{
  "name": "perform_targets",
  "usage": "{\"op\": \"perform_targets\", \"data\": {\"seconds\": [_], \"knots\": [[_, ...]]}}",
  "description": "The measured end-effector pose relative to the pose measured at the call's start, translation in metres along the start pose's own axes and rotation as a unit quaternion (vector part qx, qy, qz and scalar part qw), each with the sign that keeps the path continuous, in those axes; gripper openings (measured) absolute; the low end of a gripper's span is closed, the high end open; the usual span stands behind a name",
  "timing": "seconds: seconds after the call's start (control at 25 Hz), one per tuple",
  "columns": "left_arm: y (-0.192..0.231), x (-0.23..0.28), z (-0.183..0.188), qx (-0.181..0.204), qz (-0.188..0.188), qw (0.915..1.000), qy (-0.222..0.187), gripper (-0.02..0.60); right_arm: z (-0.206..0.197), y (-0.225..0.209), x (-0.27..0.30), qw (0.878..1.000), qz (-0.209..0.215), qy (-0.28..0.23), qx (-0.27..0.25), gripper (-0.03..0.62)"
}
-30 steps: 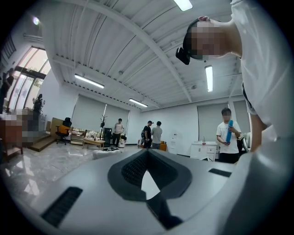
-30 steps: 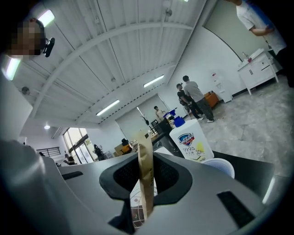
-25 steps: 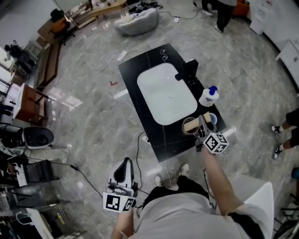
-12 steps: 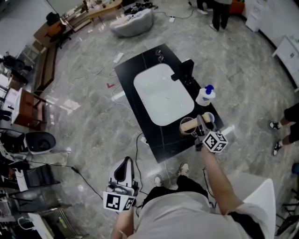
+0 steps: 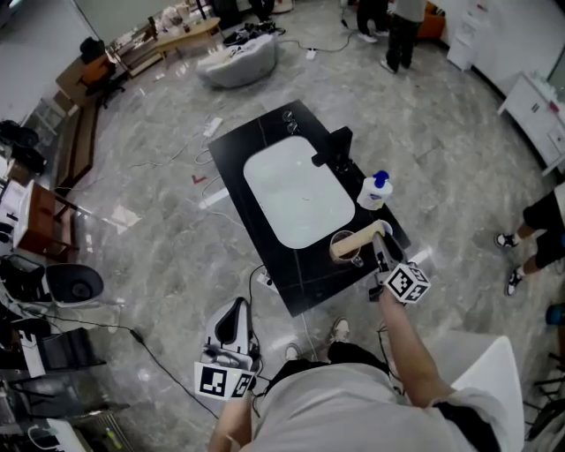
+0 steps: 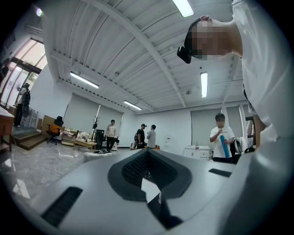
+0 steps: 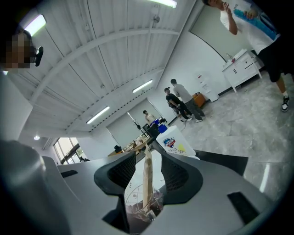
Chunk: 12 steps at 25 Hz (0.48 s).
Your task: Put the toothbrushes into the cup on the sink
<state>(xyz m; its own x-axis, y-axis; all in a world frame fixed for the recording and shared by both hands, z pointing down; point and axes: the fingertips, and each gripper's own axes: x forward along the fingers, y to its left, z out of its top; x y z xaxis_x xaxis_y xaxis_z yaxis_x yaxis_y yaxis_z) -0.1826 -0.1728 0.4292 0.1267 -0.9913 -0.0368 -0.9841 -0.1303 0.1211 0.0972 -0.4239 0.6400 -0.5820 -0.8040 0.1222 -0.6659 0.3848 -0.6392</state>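
A clear cup (image 5: 342, 247) stands on the near right corner of the black sink counter (image 5: 305, 274). A beige toothbrush (image 5: 362, 237) leans in it, its handle sticking out to the right. My right gripper (image 5: 381, 256) sits just behind the cup. In the right gripper view the gripper (image 7: 148, 156) is open, its jaws having just been opening; the toothbrush (image 7: 147, 176) stands in the cup (image 7: 140, 209) between the pads, untouched. My left gripper (image 5: 231, 320) hangs low over the floor, away from the sink; in its own view the left gripper (image 6: 147, 167) is shut and empty.
A black faucet (image 5: 331, 146) stands beside the white basin (image 5: 291, 194). A white soap bottle with a blue cap (image 5: 374, 190) is just beyond the cup. Cables lie on the floor by the counter. People stand at the far end (image 5: 397, 26) and right (image 5: 521, 247).
The right gripper's jaws have opened and let go of the toothbrush, which stays leaning in the cup. That gripper has drawn back a little toward me. The left gripper has kept still.
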Motion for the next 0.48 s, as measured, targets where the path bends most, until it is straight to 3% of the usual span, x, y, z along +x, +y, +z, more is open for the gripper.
{"op": "perform_targets", "data": {"seconds": [0.4,0.48], "knots": [[-0.009,0.007,-0.003,-0.008,-0.04,0.9991,-0.011,-0.002,0.033,0.005,-0.04,0.999,-0.013,-0.034,0.007,0.175],[-0.011,0.01,-0.003,-0.01,-0.049,0.9987,-0.012,-0.002,0.042,0.01,-0.049,0.999,-0.01,-0.044,0.008,0.129]]}}
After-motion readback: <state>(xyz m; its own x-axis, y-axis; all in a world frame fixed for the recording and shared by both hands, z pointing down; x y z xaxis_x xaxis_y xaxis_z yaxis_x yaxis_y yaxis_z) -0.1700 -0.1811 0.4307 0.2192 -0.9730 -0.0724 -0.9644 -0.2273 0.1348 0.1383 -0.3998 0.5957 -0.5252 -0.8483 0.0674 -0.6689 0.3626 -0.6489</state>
